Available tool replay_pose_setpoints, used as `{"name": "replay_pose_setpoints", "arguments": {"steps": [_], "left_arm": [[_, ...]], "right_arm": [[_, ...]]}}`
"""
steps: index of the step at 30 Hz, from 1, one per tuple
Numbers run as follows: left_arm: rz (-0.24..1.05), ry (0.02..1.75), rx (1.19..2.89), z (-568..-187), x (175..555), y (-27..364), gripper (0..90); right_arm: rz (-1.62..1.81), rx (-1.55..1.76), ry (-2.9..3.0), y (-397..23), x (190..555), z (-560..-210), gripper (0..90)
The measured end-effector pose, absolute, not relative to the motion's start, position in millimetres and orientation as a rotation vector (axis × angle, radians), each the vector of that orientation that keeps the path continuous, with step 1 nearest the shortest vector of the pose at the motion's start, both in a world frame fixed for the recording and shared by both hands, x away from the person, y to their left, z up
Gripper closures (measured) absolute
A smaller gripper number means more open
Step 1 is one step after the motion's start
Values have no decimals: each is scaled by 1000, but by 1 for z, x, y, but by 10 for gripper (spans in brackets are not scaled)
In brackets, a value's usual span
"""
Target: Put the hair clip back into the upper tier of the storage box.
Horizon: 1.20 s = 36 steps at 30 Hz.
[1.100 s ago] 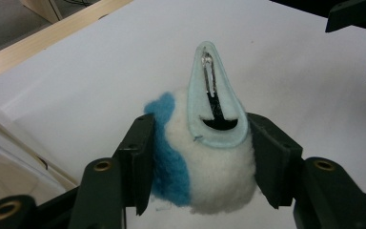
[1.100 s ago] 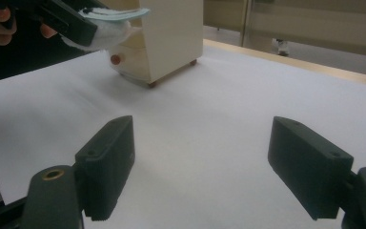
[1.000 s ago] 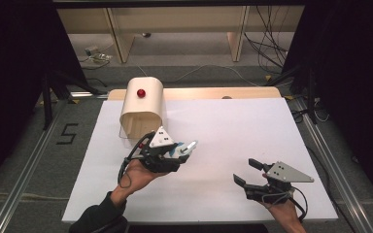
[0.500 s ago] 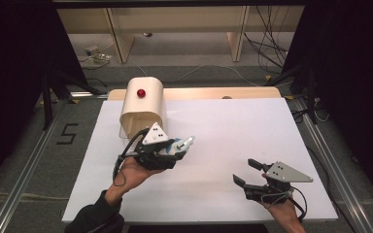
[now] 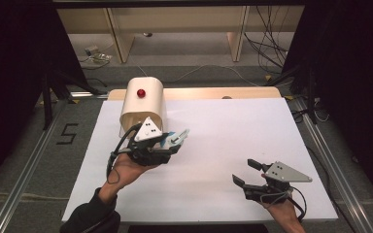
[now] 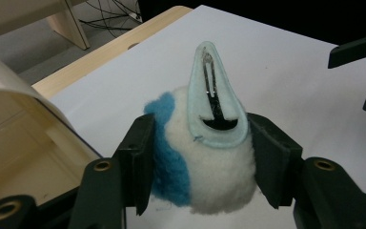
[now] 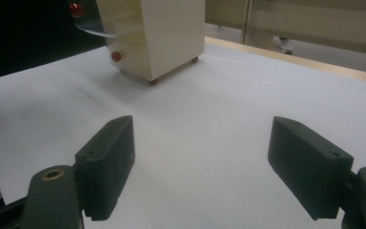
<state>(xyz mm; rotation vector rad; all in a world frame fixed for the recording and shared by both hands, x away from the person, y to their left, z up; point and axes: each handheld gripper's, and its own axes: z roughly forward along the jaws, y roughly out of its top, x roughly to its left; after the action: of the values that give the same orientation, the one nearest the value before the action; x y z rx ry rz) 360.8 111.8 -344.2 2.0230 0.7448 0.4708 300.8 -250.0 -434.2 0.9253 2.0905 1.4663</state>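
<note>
My left gripper (image 5: 176,140) is shut on a fluffy white and blue plush piece (image 6: 205,176) that carries a pale mint felt tab with a metal hair clip (image 6: 213,98). It hovers just in front of a cream roll-top box (image 5: 142,104) with a red knob (image 5: 140,92). In the left gripper view the box's open inside (image 6: 24,157) lies close at the left. My right gripper (image 5: 245,172) stands open near the table's front right with nothing between its jaws; its own view (image 7: 202,162) looks across the white sheet toward the box (image 7: 164,33).
A white sheet (image 5: 223,131) covers the wooden table (image 5: 213,93). Beyond the far edge are furniture legs and cables on the floor (image 5: 272,43). Metal rails (image 5: 330,160) run along both sides of the table.
My left gripper, still holding the plush piece, has moved slightly back and left toward the box. The right gripper has stayed put.
</note>
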Motion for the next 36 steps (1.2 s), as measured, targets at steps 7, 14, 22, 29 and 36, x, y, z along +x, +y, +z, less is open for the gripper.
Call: {"name": "replay_pose_setpoints", "arguments": {"steps": [7, 14, 22, 29, 36], "left_arm": [[506, 763, 1992, -335, 362, 123, 467], [512, 794, 1967, -332, 365, 132, 468], [530, 816, 1948, -330, 368, 141, 468], [550, 840, 1934, -330, 371, 149, 468], [567, 857, 1926, -329, 373, 156, 468]], "right_arm": [[1462, 925, 2094, -250, 301, -434, 251], [1464, 929, 2093, -249, 301, -435, 251], [1465, 929, 2094, -249, 301, -435, 251], [1465, 920, 2099, -249, 301, -435, 251], [1458, 918, 2105, -248, 301, -435, 251]]}}
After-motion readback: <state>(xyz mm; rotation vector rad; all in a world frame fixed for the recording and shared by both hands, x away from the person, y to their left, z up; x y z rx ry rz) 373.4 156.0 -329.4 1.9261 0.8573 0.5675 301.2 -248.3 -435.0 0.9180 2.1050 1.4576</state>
